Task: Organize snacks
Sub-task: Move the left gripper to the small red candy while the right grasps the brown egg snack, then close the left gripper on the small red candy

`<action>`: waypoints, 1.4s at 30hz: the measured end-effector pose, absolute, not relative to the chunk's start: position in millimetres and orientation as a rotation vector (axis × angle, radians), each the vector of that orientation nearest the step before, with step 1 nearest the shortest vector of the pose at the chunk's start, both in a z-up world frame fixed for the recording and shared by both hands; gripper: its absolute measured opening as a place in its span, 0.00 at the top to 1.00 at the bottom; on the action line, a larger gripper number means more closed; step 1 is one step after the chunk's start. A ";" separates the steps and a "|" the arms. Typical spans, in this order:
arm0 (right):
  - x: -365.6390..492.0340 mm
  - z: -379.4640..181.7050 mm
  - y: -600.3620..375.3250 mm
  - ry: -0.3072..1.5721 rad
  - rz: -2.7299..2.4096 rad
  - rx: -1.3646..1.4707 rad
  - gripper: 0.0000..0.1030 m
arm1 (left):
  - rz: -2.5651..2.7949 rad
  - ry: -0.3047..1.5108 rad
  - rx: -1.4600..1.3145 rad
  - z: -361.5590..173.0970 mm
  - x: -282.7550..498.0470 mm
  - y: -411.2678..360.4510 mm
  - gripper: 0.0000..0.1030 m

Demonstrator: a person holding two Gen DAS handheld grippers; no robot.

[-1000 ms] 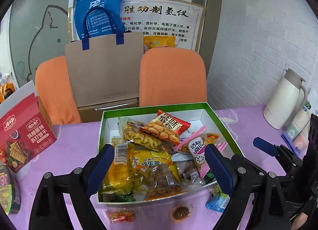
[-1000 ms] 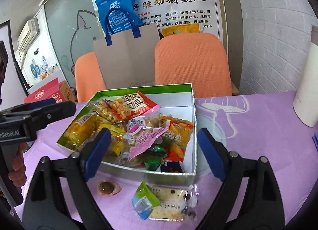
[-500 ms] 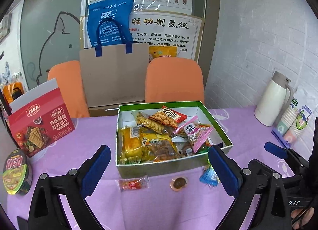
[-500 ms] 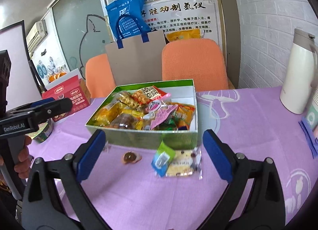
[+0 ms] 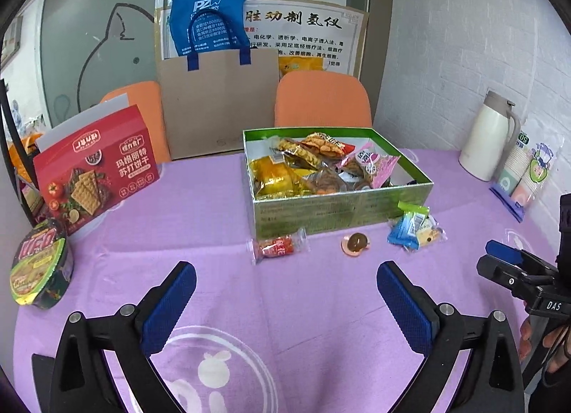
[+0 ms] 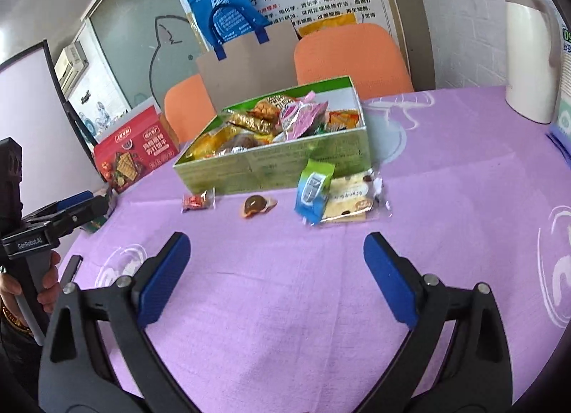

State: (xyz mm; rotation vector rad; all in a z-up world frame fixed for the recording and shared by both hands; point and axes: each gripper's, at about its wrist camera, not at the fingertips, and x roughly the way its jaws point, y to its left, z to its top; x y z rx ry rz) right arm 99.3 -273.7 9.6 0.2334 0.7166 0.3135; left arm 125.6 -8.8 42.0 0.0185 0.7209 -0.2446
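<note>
The left gripper [image 5: 285, 300] hangs over bare purple tablecloth [image 5: 214, 206] with its blue pads spread wide and nothing between them. The right gripper [image 6: 276, 270] is likewise empty; its jaws are closing a little, though they stand far apart, with only cloth beneath.

Ahead of the left gripper, just past its pads, three loose snacks lie in a row on the cloth: a small red wrapped candy [image 5: 276, 247] nearest the left pad's side, a round brown sweet in clear wrap [image 5: 355, 243] in the middle, and a blue-and-green packet [image 5: 408, 225] lying against a clear cookie pack [image 5: 430, 232] off toward the right pad's side. From the right gripper the same row sits straight ahead, well apart from its pads, the blue-and-green packet overlapping the left end of the cookie pack.

Directly behind that row stands the green box [image 5: 321, 211], open-topped and heaped with snack bags in yellow, orange and pink; its near wall is close behind the loose pieces.

Farther out to the left of the left gripper are a round instant-noodle bowl [image 5: 39, 270] and, beyond it, an upright red cracker box [image 5: 96, 170]. Far right, near the wall, a white thermos jug [image 5: 487, 136] stands beside a sleeve of paper cups [image 5: 521, 170]. Behind the table are two orange chairs [image 5: 323, 99], one carrying a brown paper bag [image 5: 219, 102] with blue handles
</note>
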 end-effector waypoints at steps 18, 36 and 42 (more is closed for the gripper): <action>198.6 -31.8 -176.2 0.858 0.340 0.029 0.28 | -0.351 0.856 0.022 -21.2 200.4 4.3 0.16; 195.4 -50.1 -190.6 0.922 0.345 0.030 0.71 | -0.488 0.984 0.115 -46.5 236.5 -20.7 0.60; 188.6 -48.8 -191.0 0.924 0.350 0.026 0.70 | -0.434 0.927 0.152 -34.6 232.2 -31.3 0.28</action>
